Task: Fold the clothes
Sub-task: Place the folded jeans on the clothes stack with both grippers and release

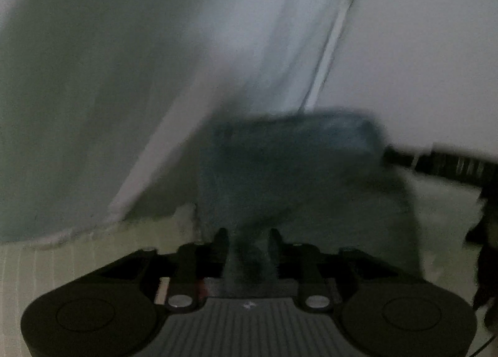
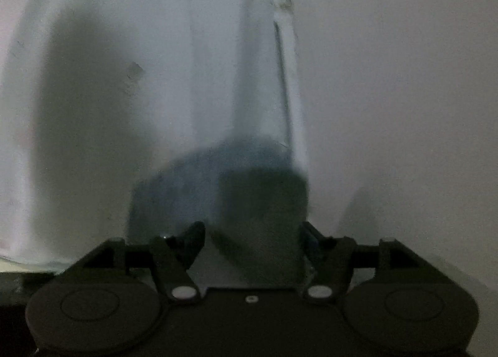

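Folding under way, far from finished | dark blue garment (image 1: pixel 289 164) bunched near far edge of pale bed surface (image 1: pixel 62 266), by wall | left gripper (image 1: pixel 247 237) part open, cloth between fingers, grip unclear | right gripper (image 2: pixel 253 232) wide open, cloth between, apparently loose | flattening, final folds left

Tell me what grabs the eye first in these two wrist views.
The dark blue-grey cloth fills the centre of both views, blurred, running down between each gripper's fingers. In the left wrist view it hangs before a pale wall corner over a light ribbed surface. The right gripper stands wider than the left gripper.
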`<state>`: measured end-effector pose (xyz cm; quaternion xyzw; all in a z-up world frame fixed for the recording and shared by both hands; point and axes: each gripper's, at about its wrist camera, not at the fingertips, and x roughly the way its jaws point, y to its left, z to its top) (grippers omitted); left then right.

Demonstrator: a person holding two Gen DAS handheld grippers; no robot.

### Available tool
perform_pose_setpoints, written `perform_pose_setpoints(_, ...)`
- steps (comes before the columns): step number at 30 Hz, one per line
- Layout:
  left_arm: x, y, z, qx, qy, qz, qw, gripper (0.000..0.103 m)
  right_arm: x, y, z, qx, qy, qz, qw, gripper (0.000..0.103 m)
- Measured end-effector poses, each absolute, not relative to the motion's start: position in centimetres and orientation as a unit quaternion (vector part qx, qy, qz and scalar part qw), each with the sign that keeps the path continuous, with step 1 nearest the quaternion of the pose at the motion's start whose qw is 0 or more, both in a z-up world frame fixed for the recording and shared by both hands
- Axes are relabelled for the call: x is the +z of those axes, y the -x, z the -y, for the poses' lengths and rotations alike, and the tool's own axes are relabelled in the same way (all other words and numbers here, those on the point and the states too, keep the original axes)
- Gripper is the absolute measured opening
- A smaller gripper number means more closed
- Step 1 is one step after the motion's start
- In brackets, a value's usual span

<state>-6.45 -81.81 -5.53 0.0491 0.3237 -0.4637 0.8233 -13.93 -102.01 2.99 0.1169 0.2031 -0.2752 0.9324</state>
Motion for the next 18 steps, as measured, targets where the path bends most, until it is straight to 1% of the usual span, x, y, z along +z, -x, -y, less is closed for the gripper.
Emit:
perform_pose_setpoints(1,-6.4,6.2,82.2,-0.461,-0.055,-0.329,0.823,0.044,2.6,13.7,102.0,-0.289,-0.100,-0.194,0.932,0.081)
perform_pose_setpoints(2,-7.0,6.0,82.3,-0.461,-0.058,-0.329,0.822,0.051,2.4,13.4,101.8,-0.301,-0.086,-0.180,0.932,0.085)
perform_pose_setpoints(3,-7.4,6.0,82.3,-0.459,-0.063,-0.327,0.823,0.067,2.0,13.1,101.5,-0.305,-0.080,-0.167,0.934,0.087)
perform_pose_setpoints(4,-7.6,5.8,82.6,-0.457,-0.064,-0.322,0.827,0.076,1.5,12.7,101.3,-0.302,-0.078,-0.155,0.937,0.092)
perform_pose_setpoints(5,-8.1,5.7,82.7,-0.458,-0.064,-0.319,0.827,0.079,0.8,12.3,101.3,-0.293,-0.081,-0.153,0.940,0.096)
perform_pose_setpoints(6,-8.5,5.6,82.7,-0.458,-0.064,-0.316,0.828,0.082,-0.4,11.7,101.6,-0.281,-0.092,-0.170,0.940,0.096)
perform_pose_setpoints(9,-9.7,4.7,82.9,-0.458,-0.064,-0.342,0.818,0.083,-5.5,9.0,103.2,-0.272,-0.139,-0.255,0.917,0.096)
perform_pose_setpoints(11,-10.6,4.2,83.0,-0.457,-0.064,-0.359,0.811,0.085,-7.0,8.6,102.6,-0.287,-0.113,-0.271,0.912,0.096)
perform_pose_setpoints(14,-9.9,4.6,81.7,-0.457,-0.067,-0.345,0.817,0.092,-6.1,9.1,101.3,-0.300,-0.092,-0.265,0.912,0.098)
perform_pose_setpoints(16,-9.0,5.3,80.6,-0.453,-0.080,-0.324,0.827,0.093,-4.8,10.0,100.3,-0.313,-0.091,-0.251,0.911,0.098)
perform_pose_setpoints(18,-7.6,6.7,78.9,-0.457,-0.082,-0.296,0.834,0.093,-3.1,11.7,98.7,-0.323,-0.099,-0.226,0.914,0.102)
